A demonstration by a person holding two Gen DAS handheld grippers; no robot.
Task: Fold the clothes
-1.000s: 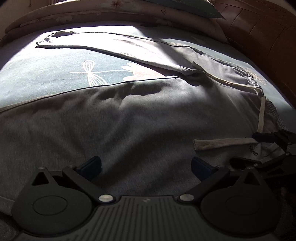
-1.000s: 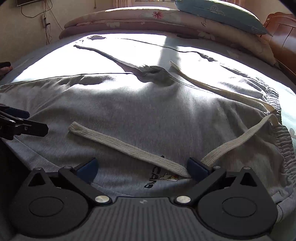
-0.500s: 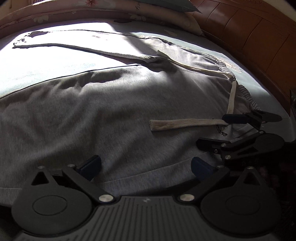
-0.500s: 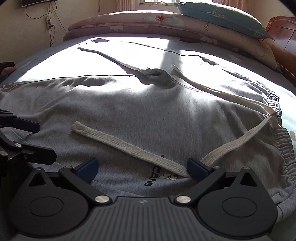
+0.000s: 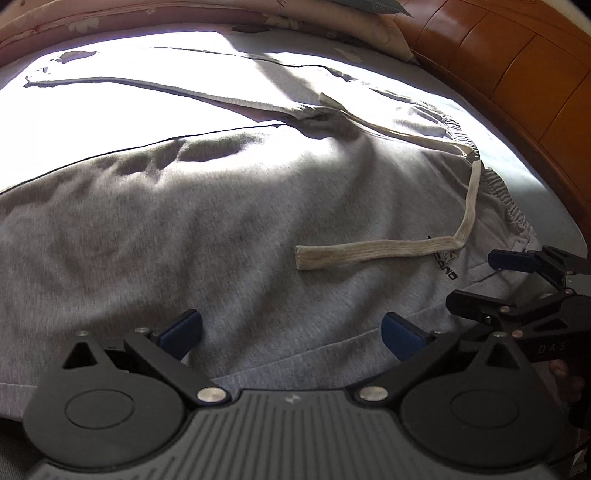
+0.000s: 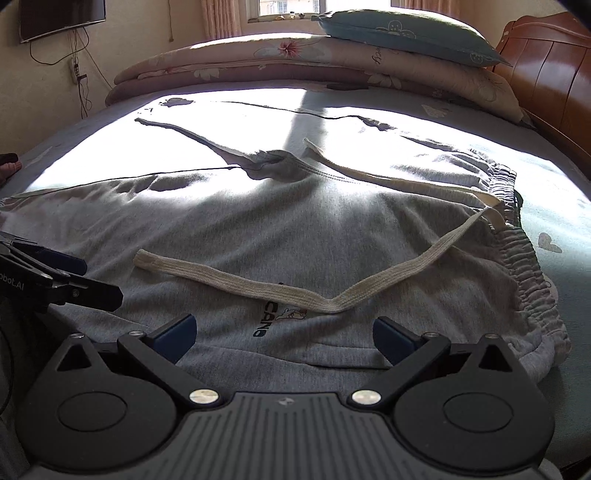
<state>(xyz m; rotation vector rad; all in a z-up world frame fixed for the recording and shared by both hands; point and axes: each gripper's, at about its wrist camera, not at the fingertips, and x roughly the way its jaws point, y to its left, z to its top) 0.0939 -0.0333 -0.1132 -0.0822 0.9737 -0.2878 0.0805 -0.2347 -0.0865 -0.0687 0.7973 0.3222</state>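
You were working over a bed [image 6: 554, 192] with a pale blue sheet, strong sunlight washing out its far half. A folded floral quilt [image 6: 295, 62] lay along the far edge with a teal pillow [image 6: 406, 29] on top, a wooden headboard [image 6: 554, 74] stood to the right, and a wall-mounted screen [image 6: 59, 16] hung at upper left beside a curtained window [image 6: 284, 7].

The grey sweatpants [image 6: 295, 221] lay spread flat across the near half of the bed, elastic waistband [image 6: 524, 258] to the right, legs running left. A cream drawstring [image 6: 295, 291] lay loose across the printed logo [image 6: 280, 317].

Your left gripper [image 5: 291, 330] and right gripper [image 6: 284, 330] both had their jaws spread wide, holding nothing, poised above the pants' near edge.
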